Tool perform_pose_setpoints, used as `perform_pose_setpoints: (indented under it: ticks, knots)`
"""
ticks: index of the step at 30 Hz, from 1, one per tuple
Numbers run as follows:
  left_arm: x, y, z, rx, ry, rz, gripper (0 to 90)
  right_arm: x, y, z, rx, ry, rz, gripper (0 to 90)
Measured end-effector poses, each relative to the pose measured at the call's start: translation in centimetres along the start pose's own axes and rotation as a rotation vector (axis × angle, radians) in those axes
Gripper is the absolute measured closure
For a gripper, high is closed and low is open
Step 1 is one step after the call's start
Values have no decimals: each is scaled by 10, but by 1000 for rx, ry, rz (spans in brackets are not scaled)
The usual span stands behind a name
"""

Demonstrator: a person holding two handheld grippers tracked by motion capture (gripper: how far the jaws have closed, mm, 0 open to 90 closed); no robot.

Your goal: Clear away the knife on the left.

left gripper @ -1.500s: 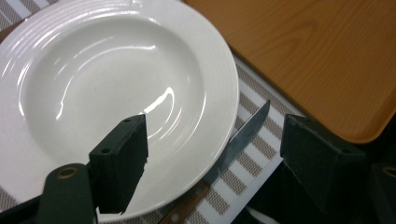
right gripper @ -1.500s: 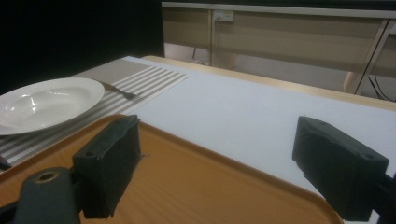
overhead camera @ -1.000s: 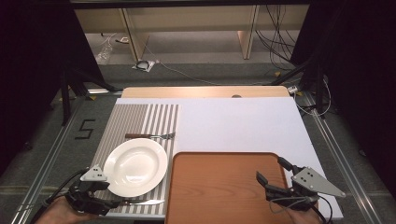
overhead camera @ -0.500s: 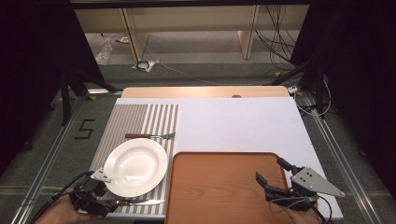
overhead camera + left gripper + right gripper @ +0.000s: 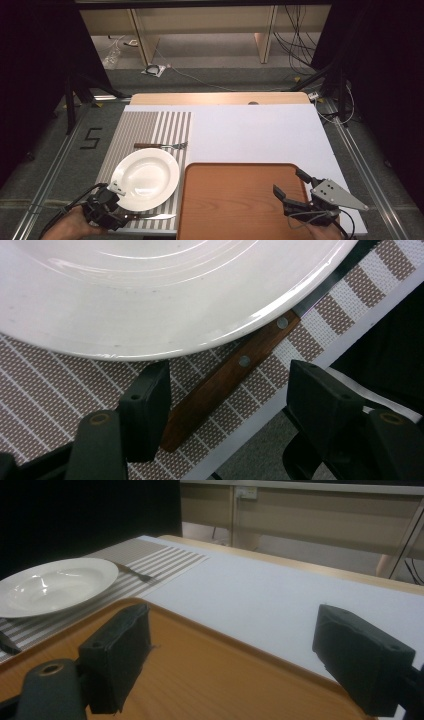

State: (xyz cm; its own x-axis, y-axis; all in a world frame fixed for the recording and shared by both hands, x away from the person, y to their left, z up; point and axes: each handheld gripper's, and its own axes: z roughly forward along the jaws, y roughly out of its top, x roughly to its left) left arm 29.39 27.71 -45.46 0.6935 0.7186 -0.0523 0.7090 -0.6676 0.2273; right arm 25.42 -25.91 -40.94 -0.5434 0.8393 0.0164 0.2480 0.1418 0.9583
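We find the left gripper lower than a second ago, its jaws having just been closing yet still apart, straddling the wooden handle of the knife without pressing it — the knife lies on the striped placemat, its blade under the white plate's near rim. The right gripper is unmoved, jaws wide and empty over the brown tray. One marking is legible — a "5" on the floor left of the table.

A pale wooden bench carries a white sheet, a striped woven placemat and a brown wooden tray.
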Motion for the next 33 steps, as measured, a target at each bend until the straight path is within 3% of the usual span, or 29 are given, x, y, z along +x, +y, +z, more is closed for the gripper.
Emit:
perform_pose_setpoints:
  ticks: [15, 27, 33]
  knots:
    - [-7, 7, 8, 35, -31, 64, 483, -2, -1, 1, 2, 8, 14, 169]
    - [-19, 13, 11, 76, 32, 176, 594, -1, -1, 1, 5, 13, 12, 172]
    - [-23, 16, 11, 92, 39, 232, 661, -1, -1, 1, 7, 17, 4, 174]
